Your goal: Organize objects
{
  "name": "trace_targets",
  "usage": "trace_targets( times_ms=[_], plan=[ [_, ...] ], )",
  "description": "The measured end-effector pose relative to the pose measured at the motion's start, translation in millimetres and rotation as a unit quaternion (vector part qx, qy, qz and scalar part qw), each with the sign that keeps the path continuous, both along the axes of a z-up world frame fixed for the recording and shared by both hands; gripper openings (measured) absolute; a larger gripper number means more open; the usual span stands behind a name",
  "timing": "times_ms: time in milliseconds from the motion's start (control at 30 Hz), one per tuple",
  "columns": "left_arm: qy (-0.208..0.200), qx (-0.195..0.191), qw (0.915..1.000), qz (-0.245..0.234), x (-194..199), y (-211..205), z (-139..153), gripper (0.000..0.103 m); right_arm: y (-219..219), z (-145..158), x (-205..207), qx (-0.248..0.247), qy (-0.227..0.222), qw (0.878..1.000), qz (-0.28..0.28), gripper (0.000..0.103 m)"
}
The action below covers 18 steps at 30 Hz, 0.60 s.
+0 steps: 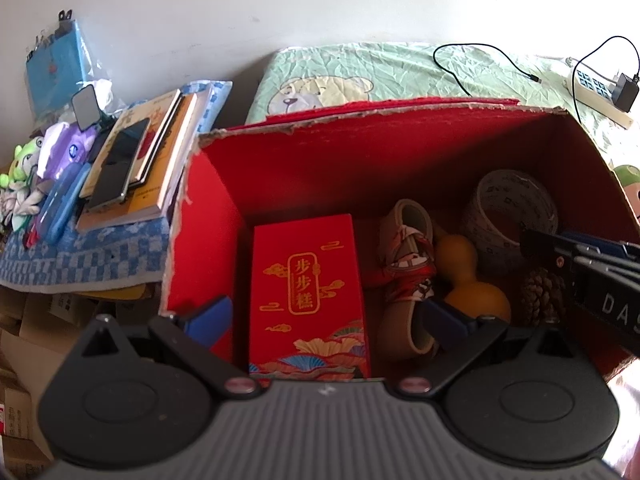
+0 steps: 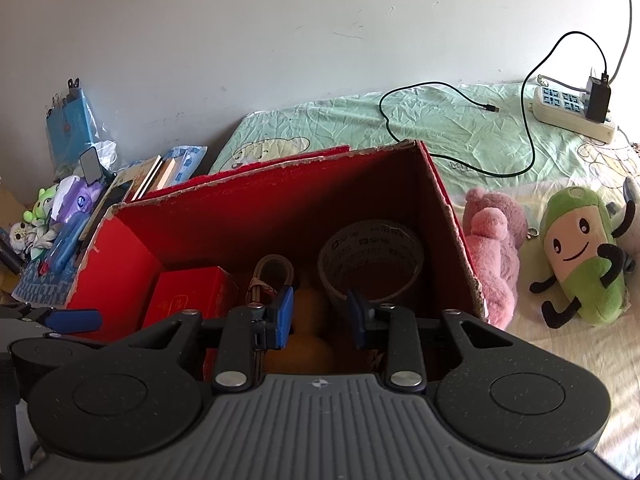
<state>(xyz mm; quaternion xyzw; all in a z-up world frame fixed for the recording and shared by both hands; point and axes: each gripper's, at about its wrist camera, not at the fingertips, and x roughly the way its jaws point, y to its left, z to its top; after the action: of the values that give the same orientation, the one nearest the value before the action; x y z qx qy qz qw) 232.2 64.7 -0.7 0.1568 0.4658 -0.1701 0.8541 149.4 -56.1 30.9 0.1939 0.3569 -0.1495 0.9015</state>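
Observation:
A red cardboard box (image 1: 304,168) stands open on the bed. Inside lie a red gift box with gold characters (image 1: 306,292), a patterned strap roll (image 1: 408,264), a yellow gourd (image 1: 468,280), a roll of printed tape (image 1: 512,216) and a pine cone (image 1: 542,292). My left gripper (image 1: 324,320) is open and empty, jaws wide over the gift box. My right gripper (image 2: 320,314) is open and empty above the gourd (image 2: 304,340), near the tape (image 2: 372,256). It also shows in the left wrist view (image 1: 580,256).
A pink plush (image 2: 494,248) and a green plush (image 2: 580,256) lie right of the box (image 2: 256,216). A power strip (image 2: 568,110) with charger and black cable (image 2: 440,120) rests on the green sheet. Books (image 1: 136,168), a phone and small toys (image 1: 24,176) sit left on a checkered cloth.

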Motion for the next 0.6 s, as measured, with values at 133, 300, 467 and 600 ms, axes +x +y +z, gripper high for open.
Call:
trace_targets(
  times_ms=[133, 300, 467, 600],
  plan=[
    [0.002, -0.001, 1.0000, 0.006, -1.6, 1.5, -0.2, 0.101, -0.4, -0.6, 0.2, 0.000, 0.002, 1.000, -0.001, 0.032],
    [0.008, -0.002, 1.0000, 0.003, -4.5, 0.7, -2.1, 0.101, -0.7, -1.4, -1.0, 0.005, 0.004, 1.000, -0.003, 0.032],
    [0.010, -0.003, 0.9999, 0.001, -5.3, -0.3, -2.3, 0.101, -0.3, -0.4, -2.5, 0.005, 0.004, 1.000, 0.000, 0.033],
    [0.019, -0.003, 0.9998, 0.003, -4.5, 0.6, -4.7, 0.101, 0.6, -1.7, -3.1, 0.008, 0.008, 1.000, -0.001, 0.033]
  ],
)
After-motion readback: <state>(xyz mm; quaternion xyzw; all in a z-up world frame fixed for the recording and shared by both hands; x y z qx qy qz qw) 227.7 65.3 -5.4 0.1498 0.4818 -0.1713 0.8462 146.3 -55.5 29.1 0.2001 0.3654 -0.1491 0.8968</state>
